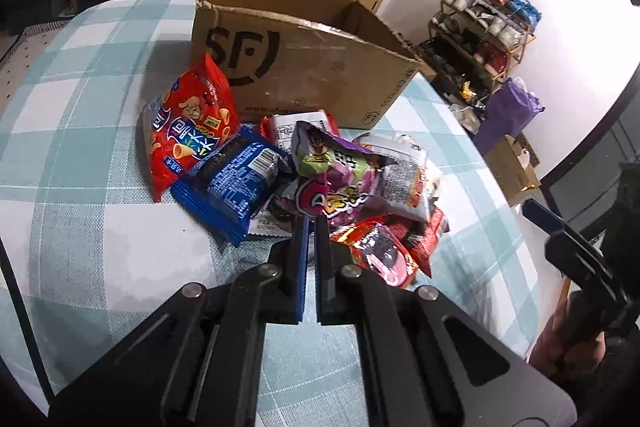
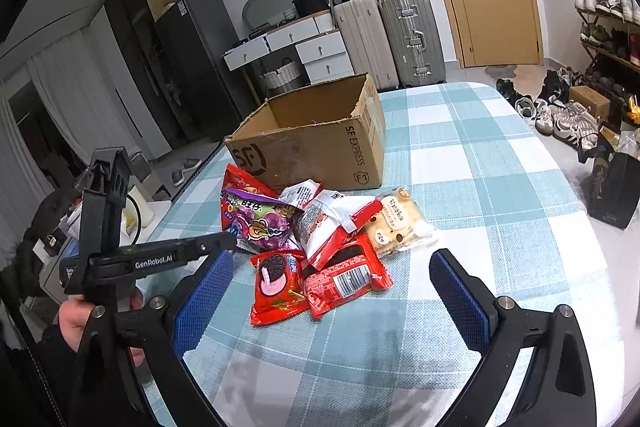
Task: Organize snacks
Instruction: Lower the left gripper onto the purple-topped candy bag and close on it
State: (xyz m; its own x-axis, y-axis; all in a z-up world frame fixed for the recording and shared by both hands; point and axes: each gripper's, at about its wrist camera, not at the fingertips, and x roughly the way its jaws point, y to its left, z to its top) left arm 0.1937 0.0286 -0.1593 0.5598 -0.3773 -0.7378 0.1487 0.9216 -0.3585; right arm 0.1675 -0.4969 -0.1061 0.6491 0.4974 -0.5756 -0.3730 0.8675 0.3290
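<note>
Left gripper [image 1: 311,223] nearer: jaws nearly closed, seemingly nipping near edge of purple gummy bag [image 1: 340,183] atop snack pile; SF cardboard box [image 1: 304,67] beyond. Right gripper [image 2: 332,291] jaws wide, empty.

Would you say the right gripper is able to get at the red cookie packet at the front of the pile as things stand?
Probably yes. The right gripper is open, and the red cookie packet lies flat on the tablecloth at the pile's near edge, nothing on top. The left gripper is over by the purple bag.
</note>
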